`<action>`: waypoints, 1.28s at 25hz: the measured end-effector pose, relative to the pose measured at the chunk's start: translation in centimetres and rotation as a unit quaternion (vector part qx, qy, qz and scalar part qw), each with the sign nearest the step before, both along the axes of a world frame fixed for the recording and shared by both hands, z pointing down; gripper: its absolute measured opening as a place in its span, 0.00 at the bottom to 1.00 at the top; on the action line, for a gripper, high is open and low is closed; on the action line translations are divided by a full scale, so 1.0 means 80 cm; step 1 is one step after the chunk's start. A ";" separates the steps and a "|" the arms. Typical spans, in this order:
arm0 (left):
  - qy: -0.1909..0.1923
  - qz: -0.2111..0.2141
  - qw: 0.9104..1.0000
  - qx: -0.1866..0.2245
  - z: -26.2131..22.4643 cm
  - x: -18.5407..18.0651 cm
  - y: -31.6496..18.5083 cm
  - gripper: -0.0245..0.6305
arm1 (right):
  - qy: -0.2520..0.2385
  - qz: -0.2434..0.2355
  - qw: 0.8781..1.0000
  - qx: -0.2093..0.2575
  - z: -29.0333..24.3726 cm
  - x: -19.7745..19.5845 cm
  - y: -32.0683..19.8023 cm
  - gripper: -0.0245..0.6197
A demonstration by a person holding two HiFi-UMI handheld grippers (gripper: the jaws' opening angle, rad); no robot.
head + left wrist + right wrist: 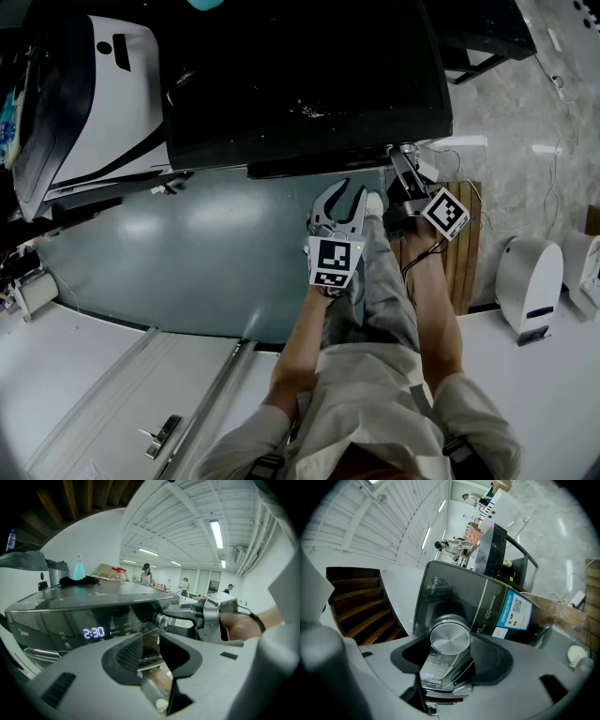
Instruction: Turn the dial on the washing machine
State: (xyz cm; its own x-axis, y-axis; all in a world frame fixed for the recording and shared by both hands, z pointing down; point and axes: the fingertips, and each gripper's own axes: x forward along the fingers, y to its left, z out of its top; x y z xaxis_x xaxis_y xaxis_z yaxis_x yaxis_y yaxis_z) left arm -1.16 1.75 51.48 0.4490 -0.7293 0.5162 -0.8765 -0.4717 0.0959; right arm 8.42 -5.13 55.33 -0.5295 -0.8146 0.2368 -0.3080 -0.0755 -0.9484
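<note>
Jaws of our right gripper (450, 645) clasp the silver dial (450, 636) on the front of the dark washing machine (492, 606), so we should roll the wrist steadily without slipping, while our left gripper (150, 641) hangs nearby, jaws apart and empty, over grey floor (187, 244) in a bright, white-ceilinged room.

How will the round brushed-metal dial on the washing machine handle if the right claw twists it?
The round brushed-metal dial looks rigid, so the right claw, closed around its rim, probably won't deform it. Its smooth, shiny side may let the grip slip. Fixed on the dark panel, it should rotate rather than tip.
</note>
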 end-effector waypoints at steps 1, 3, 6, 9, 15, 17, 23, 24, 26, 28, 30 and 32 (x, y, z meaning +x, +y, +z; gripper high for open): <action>0.000 0.000 1.000 0.000 0.000 0.000 0.000 0.22 | -0.007 0.001 1.000 -0.001 0.000 0.000 -0.001 0.46; 0.001 -0.001 1.000 0.000 0.001 0.000 0.000 0.22 | -0.026 0.008 1.000 -0.004 0.001 0.000 0.000 0.46; 0.001 0.000 1.000 0.000 0.000 0.001 0.001 0.22 | -0.051 0.016 0.999 -0.009 0.003 0.001 0.000 0.46; 0.000 0.000 1.000 0.001 0.000 0.002 0.001 0.22 | -0.077 0.026 0.997 -0.012 0.001 0.000 -0.001 0.46; -0.001 0.001 1.000 0.001 -0.001 0.004 0.001 0.22 | -0.099 0.034 0.994 -0.019 0.004 0.003 0.000 0.46; -0.001 0.002 1.000 0.002 -0.001 0.005 0.001 0.22 | -0.107 0.038 0.993 -0.022 0.005 0.002 0.001 0.46; -0.001 0.003 1.000 0.004 -0.004 0.003 0.002 0.22 | -0.128 0.050 0.990 -0.029 0.004 0.002 0.002 0.46; -0.001 0.003 1.000 0.004 -0.004 0.003 0.002 0.22 | -0.126 0.050 0.990 -0.029 0.004 0.003 0.002 0.46; -0.001 0.004 1.000 0.005 -0.005 0.002 0.002 0.22 | -0.109 0.045 0.993 -0.025 0.004 0.004 0.001 0.46; -0.001 0.004 1.000 0.005 -0.006 0.002 0.003 0.22 | -0.074 0.023 0.997 -0.016 0.001 0.001 0.003 0.46; -0.001 0.004 1.000 0.006 -0.008 0.000 0.004 0.22 | -0.038 -0.003 0.999 -0.006 -0.004 -0.006 0.010 0.49; 0.000 0.002 1.000 0.008 -0.012 -0.003 0.004 0.22 | -0.019 -0.015 1.000 0.000 -0.010 -0.011 0.017 0.49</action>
